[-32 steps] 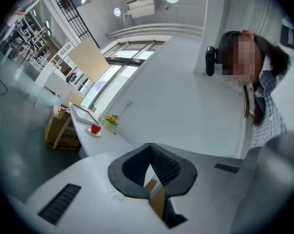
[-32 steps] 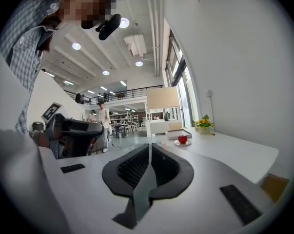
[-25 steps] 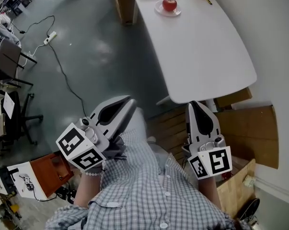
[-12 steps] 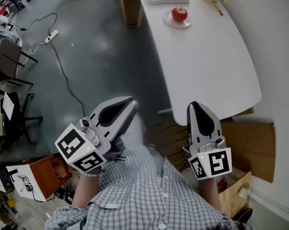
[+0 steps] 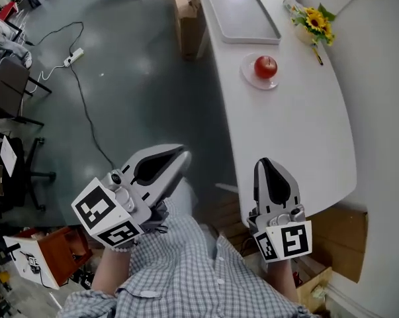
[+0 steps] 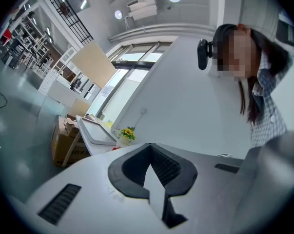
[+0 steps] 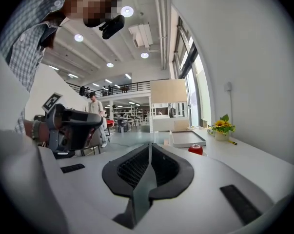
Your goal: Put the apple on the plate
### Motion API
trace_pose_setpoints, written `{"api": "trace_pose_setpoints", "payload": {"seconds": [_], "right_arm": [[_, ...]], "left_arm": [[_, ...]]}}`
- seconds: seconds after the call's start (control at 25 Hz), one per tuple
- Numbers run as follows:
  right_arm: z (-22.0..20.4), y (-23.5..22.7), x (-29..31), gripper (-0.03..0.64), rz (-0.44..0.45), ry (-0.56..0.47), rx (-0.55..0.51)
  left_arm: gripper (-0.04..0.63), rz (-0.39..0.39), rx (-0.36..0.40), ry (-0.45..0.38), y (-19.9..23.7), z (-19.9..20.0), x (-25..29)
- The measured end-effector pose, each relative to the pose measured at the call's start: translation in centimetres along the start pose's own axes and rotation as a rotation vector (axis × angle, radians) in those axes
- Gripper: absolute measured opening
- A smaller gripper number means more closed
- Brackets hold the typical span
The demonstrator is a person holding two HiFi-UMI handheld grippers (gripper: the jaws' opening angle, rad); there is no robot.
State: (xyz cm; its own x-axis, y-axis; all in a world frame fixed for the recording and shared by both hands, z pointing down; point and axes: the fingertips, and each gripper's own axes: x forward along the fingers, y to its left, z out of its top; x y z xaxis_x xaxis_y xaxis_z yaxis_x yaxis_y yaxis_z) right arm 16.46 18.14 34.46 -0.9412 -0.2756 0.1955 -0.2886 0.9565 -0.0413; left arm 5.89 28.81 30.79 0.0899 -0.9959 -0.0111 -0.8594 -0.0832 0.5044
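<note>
Grey left claw point(image 5: 182, 153) closed on nothing, right claw point(image 5: 262, 163) closed on nothing, apple point(image 5: 266, 65) on plate point(image 5: 247, 72)

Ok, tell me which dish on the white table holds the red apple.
The small round plate, under the red apple; the large grey rectangular tray beyond it is bare.

You are holding the left gripper point(image 5: 178, 156) and the right gripper point(image 5: 265, 165) side by side in front of you, both pointing forward with their jaws pressed together.
</note>
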Motion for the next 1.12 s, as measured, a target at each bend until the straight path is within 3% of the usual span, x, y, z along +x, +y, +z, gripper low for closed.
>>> {"api": "trace_pose_setpoints", "payload": {"seconds": [0.32, 0.68, 1.12], "right_arm": [[4.6, -0.4, 7.0, 0.032, -0.027, 0.044, 0.044], [8.6, -1.1, 9.4, 0.031, -0.096, -0.022, 0.127], [10.4, -5.9, 10.4, 0.031, -0.214, -0.067, 0.024]], "left_arm": [[0.009, 0.018, 0.006, 0.031, 4.6, 7.0, 0.8], [0.009, 0.007, 0.075, 0.018, 5.3, 11.6, 0.3], [0.009, -0.012, 0.058, 0.006, 7.3, 13.6, 2.7]]}}
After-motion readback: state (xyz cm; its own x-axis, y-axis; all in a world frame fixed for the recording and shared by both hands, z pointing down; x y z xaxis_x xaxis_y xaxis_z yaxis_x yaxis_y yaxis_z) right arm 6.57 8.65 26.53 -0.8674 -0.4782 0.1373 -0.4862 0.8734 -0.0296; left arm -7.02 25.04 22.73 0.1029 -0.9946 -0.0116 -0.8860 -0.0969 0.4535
